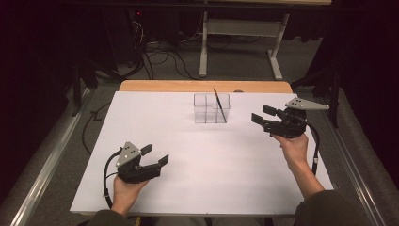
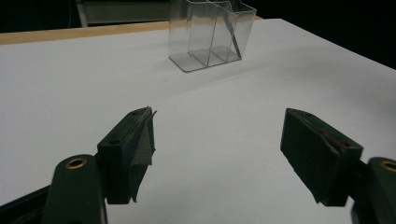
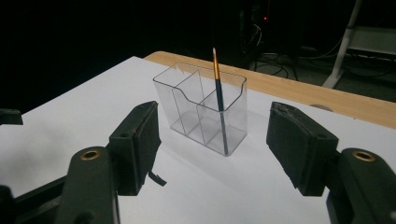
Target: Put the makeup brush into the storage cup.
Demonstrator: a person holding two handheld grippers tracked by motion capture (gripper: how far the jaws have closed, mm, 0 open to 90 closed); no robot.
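A clear plastic organizer [image 1: 211, 108] with three compartments stands on the white table [image 1: 202, 188] toward the back. A thin dark paintbrush [image 1: 219, 104] with a gold ferrule leans upright in its right end compartment, as the right gripper view shows [image 3: 219, 102]. My right gripper [image 1: 261, 115] is held above the table to the right of the organizer [image 3: 205, 109], jaws open and empty, pointing at it. My left gripper [image 1: 155, 155] rests low at the front left, open and empty, with the organizer [image 2: 210, 35] far ahead of it.
The white sheet covers a wooden tabletop [image 1: 202, 86] whose back edge shows behind the organizer. Beyond the table are a grey frame leg [image 1: 203, 42] and cables on the floor [image 1: 160, 56]. A metal rail [image 1: 47, 160] runs along the left side.
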